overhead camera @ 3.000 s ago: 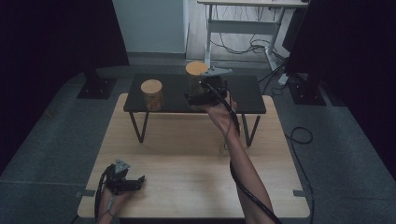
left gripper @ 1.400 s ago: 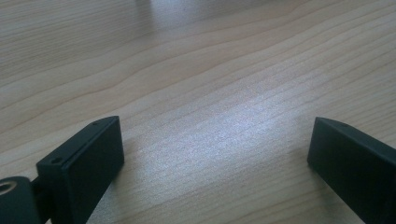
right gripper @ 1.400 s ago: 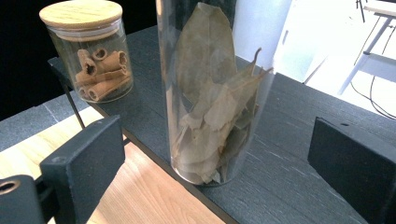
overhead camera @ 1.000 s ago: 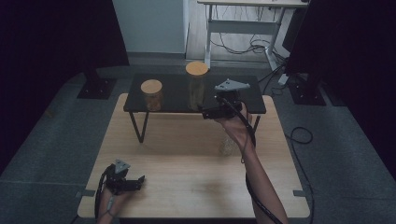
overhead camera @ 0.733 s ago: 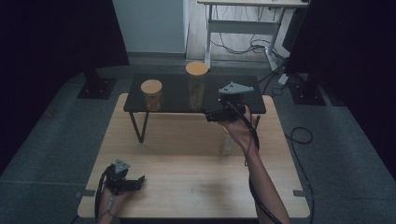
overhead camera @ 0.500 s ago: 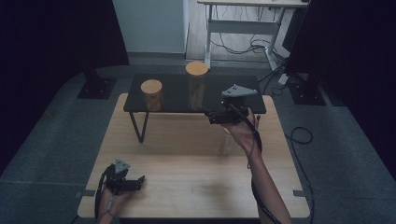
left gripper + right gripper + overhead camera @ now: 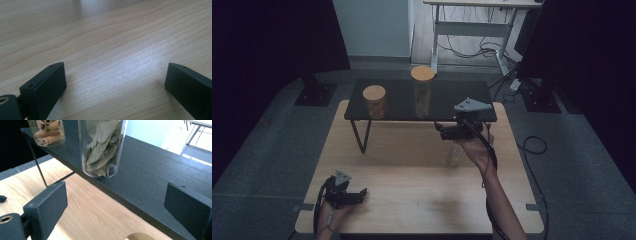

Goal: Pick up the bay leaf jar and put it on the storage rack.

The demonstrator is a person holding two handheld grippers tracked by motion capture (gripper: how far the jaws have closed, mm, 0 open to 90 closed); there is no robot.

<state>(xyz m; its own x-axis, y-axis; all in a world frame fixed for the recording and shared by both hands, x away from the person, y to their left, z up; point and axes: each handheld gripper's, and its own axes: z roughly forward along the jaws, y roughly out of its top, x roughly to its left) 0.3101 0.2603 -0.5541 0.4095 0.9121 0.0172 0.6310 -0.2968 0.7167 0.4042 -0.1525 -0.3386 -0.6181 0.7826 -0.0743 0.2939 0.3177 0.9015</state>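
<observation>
Near the upper middle of the high view we see the tall jar [image 7: 422, 93] standing upright on the black shelf [image 7: 447, 97], long axis vertical, lid up. It is clear glass, filled with dried green leaves under a round wooden lid. Our right gripper [image 7: 445, 132] hangs just before the shelf edge, fingers wide apart, empty. Our left gripper [image 7: 358, 195] rests at lower left on the surface [image 7: 412, 185], fingers apart.
</observation>
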